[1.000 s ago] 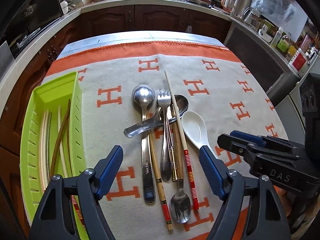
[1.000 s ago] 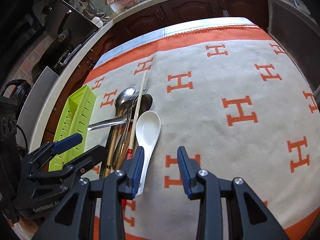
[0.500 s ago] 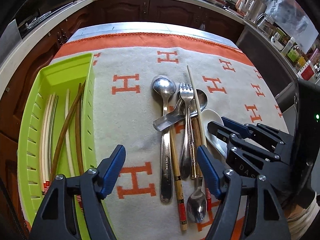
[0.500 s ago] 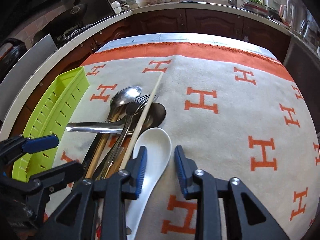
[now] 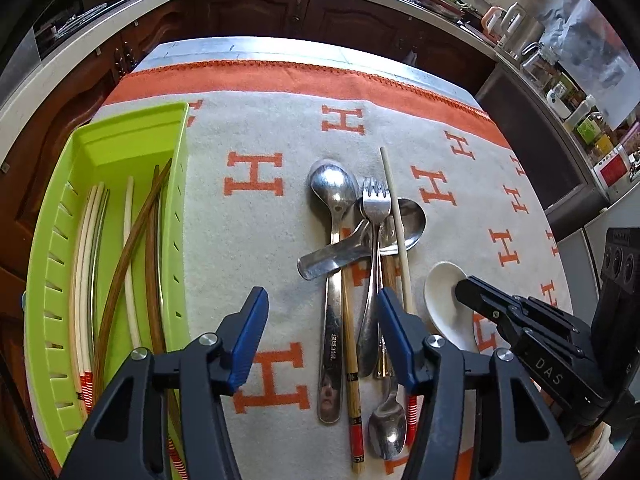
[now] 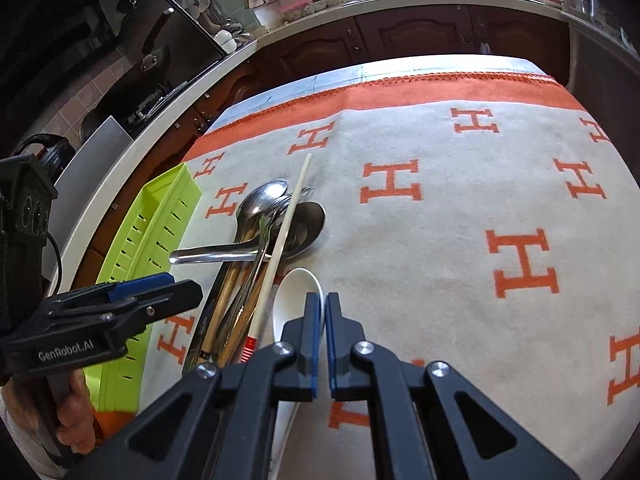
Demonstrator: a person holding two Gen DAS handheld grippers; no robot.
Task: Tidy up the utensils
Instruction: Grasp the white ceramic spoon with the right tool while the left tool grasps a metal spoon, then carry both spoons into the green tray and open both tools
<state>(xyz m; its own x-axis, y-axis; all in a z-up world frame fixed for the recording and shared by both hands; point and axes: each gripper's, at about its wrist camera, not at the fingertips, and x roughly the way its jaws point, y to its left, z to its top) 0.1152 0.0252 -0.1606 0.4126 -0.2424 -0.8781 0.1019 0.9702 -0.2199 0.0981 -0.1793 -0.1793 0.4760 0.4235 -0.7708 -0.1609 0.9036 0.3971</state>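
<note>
Two grippers are in view. Right gripper (image 6: 323, 312) has narrowed from half-spread to nearly closed over the white ceramic spoon (image 6: 294, 296); whether it grips is unclear. Left gripper (image 5: 320, 320) remains wide apart above the utensil pile (image 5: 360, 264), beside the green tray (image 5: 120, 152).

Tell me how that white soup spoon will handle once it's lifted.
The white spoon looks glazed ceramic, so probably rigid, slippery and chip-prone. Its deep bowl likely makes it front-heavy, apt to pivot in the right gripper, whose jaws look nearly shut over its edge. It lies apart from the metal pile, so nothing should drag.
</note>
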